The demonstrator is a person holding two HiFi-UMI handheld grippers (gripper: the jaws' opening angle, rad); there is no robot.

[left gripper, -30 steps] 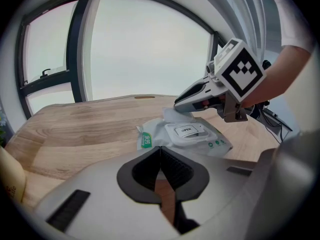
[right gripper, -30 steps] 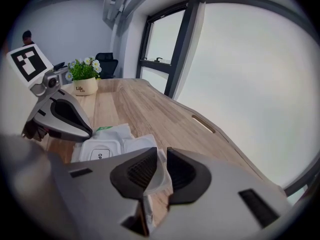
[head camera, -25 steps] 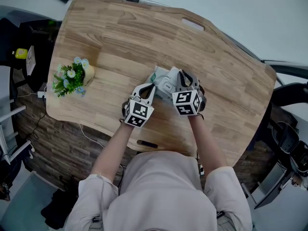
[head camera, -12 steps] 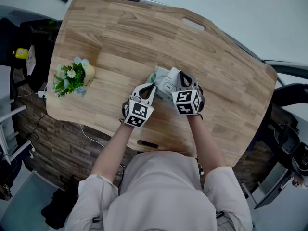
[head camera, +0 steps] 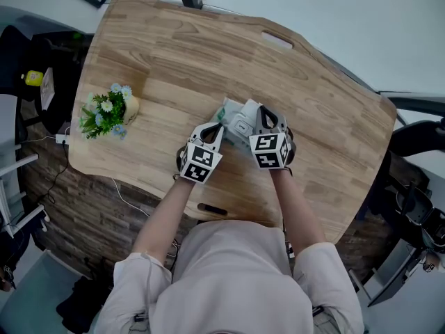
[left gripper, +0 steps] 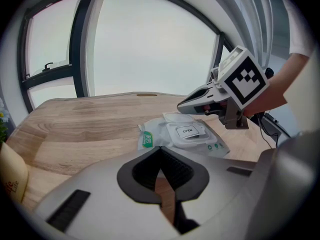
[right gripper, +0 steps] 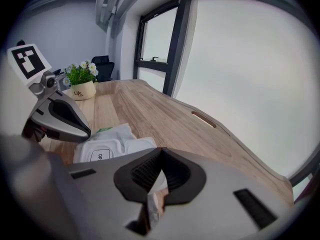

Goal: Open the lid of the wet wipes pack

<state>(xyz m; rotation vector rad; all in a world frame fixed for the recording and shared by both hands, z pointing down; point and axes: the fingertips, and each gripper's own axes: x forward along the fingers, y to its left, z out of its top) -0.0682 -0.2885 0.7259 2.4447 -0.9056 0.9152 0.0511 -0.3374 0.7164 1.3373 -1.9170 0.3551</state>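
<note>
The white wet wipes pack [head camera: 235,117] lies flat near the middle of the wooden table [head camera: 174,54]. Its lid [left gripper: 188,131], with an OPEN label, is down. My left gripper [head camera: 220,125] is shut with nothing in it, its tips just short of the pack's near left end [left gripper: 150,140]. My right gripper [head camera: 262,110] is at the pack's right end, jaws shut with a bit of white wrapper edge [right gripper: 150,204] showing between them. The left gripper view shows the right gripper [left gripper: 181,105] low over the pack's far end. The right gripper view shows the left gripper [right gripper: 86,132] beside the lid [right gripper: 100,156].
A small pot of flowers [head camera: 111,110] stands near the table's left edge, well away from the pack. A handle slot [head camera: 278,39] is cut near the table's far edge. Windows run beyond the table. Dark chairs and cables lie around it.
</note>
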